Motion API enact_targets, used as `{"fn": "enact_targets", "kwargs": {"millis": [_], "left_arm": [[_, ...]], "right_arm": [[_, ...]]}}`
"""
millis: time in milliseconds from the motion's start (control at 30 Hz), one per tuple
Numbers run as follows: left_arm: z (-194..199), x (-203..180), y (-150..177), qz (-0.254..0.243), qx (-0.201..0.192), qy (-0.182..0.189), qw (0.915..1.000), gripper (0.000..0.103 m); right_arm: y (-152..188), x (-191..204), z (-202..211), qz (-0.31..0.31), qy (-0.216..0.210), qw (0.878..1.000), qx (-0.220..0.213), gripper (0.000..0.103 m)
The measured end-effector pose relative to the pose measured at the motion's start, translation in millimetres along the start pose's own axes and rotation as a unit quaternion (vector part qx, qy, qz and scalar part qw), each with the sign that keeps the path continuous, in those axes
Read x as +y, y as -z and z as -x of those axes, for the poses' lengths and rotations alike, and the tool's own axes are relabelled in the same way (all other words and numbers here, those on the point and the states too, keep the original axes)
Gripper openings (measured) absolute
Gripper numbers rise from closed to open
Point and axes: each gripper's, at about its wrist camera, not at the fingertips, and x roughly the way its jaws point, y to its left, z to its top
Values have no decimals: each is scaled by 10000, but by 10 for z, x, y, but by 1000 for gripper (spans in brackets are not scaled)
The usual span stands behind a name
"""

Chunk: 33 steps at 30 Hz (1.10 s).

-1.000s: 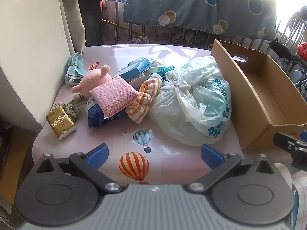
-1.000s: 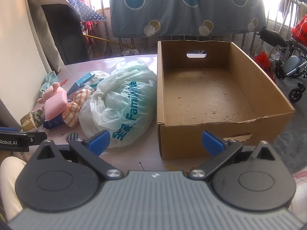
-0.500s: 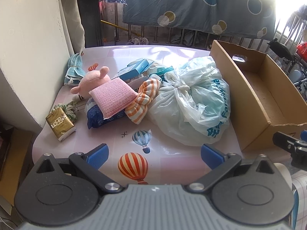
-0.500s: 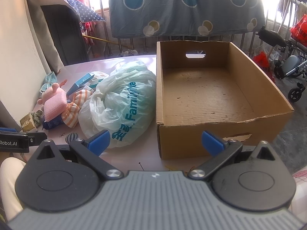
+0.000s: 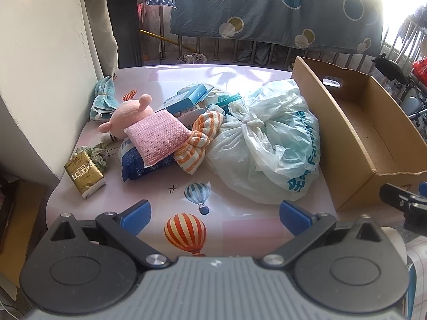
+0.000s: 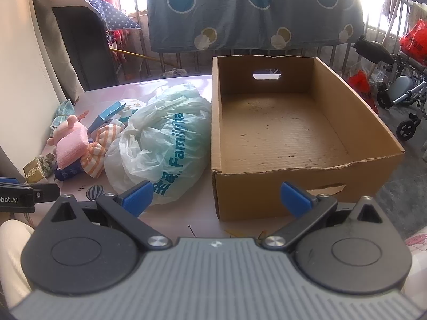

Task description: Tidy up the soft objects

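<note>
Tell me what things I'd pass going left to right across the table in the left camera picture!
Gold tissue pack → pink knitted cloth on the blue pack → orange striped cloth → knotted plastic bag → cardboard box.

"Family" on plastic bag (image 6: 170, 144) — "LC" on gold packet (image 5: 84, 174)
</note>
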Motion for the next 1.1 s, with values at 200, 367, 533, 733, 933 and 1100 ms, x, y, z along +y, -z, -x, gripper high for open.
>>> {"fn": "enact_targets", "kwargs": {"millis": [200,367,533,733,933,1100], "left_arm": [[0,-2,-1,-2,-5,-4,10000,103],[0,-2,0,1,0,-4,10000,103],[3,-1,-4,0,-7,-6,10000,103],[3,1,-5,-2,-7,-7,10000,103],[3,2,-5,-2,-9,-5,10000,103],[3,3,-4,2,-10,-7,10000,103]], "right_arm": [[-4,-2,3,9,23,10000,1,102],[-5,-10,-3,-7,44,10000,8,102],[-8,-9,-2,-4,49,10000,8,102],[-9,-8,0,-8,52,10000,16,102],[-10,-9,1,-13,57,10000,15,102],[-11,-13,-1,-17,57,10000,22,102]]}}
